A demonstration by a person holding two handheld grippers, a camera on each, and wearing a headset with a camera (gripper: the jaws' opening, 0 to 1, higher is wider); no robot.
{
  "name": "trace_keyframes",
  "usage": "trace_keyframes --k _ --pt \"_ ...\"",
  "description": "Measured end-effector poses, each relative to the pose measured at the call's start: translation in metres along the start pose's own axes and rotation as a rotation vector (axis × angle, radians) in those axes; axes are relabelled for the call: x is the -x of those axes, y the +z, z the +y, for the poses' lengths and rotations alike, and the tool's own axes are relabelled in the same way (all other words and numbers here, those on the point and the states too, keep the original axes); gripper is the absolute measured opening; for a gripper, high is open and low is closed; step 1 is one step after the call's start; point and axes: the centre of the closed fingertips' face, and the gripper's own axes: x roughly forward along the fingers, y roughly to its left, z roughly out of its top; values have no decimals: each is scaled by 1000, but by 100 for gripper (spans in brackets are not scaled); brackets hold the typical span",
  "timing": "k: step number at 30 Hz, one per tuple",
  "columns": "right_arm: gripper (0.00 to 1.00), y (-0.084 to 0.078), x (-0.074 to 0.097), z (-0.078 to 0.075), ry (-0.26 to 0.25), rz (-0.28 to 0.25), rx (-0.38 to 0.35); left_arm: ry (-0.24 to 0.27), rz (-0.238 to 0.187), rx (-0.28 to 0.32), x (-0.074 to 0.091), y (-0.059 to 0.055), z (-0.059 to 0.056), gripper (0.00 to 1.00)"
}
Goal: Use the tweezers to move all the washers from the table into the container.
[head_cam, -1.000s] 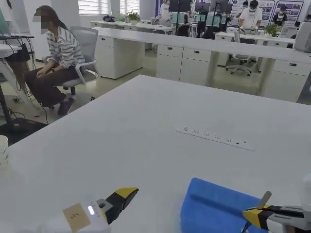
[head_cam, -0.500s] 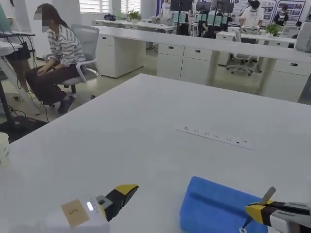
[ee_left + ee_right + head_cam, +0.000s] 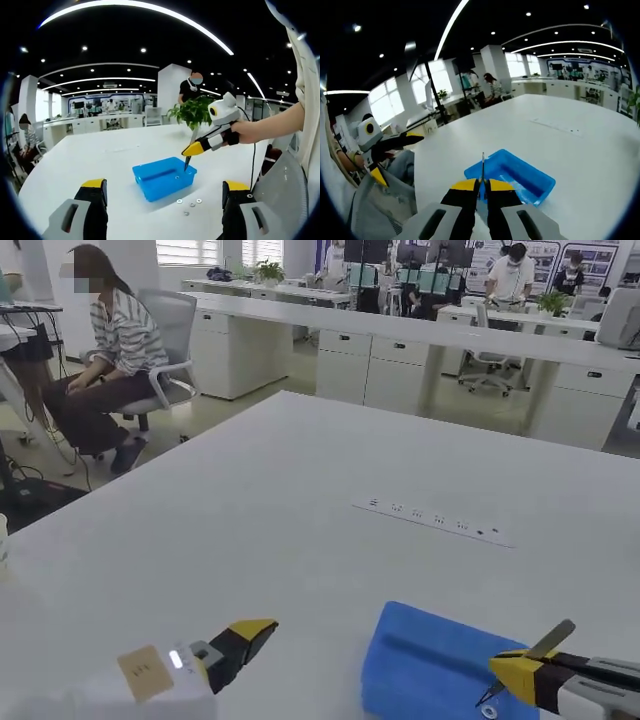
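White table (image 3: 250, 500) tops fill a big office. Far off on the left of the head view a person (image 3: 115, 340) sits on a chair. A flat white power strip (image 3: 435, 522) lies on the near table. Closer to us sits the blue container (image 3: 425, 665).

The left gripper view looks along the table from the other side. It shows the little washers (image 3: 191, 204), which the head view misses. They lie on the table just beside the container, on the side near this camera. One more tiny ring seems to lie inside the container, but it is too small to be sure. The left gripper (image 3: 164, 185) has its two yellow-tipped jaws spread wide apart, with nothing between them. A hand (image 3: 245, 132) comes in from the right of this view and holds the other gripper over the container. A green plant (image 3: 192, 111) stands behind it.

The right gripper view looks down from above. The right gripper (image 3: 482, 184) has its jaws squeezed close together on the tweezers (image 3: 482, 165). The thin tweezers stick out past the jaws, and their tip is over one end of the blue container. I cannot tell if the tip touches it. The left gripper shows on the left of this view, well away from the container.
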Motion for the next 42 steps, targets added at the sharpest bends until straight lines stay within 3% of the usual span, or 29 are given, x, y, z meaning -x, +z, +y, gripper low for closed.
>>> trace_keyframes --k 7,16,19,28,34,42 --pt "4 -28 0 11 24 36 -46 -2 1 -2 -1 0 0 97" --pt "4 -74 -5 12 25 119 -121 6 0 6 0 0 2 96" --pt "4 -82 -7 11 24 130 -148 1 2 9 0 -1 1 96" --pt "4 -89 -11 15 18 153 -131 -7 5 14 0 -1 1 96" --pt "4 -88 -11 21 13 158 -37 -10 12 8 -1 -2 0 95" --pt "5 -93 -13 41 32 191 226 -10 15 10 -1 -3 0 95"
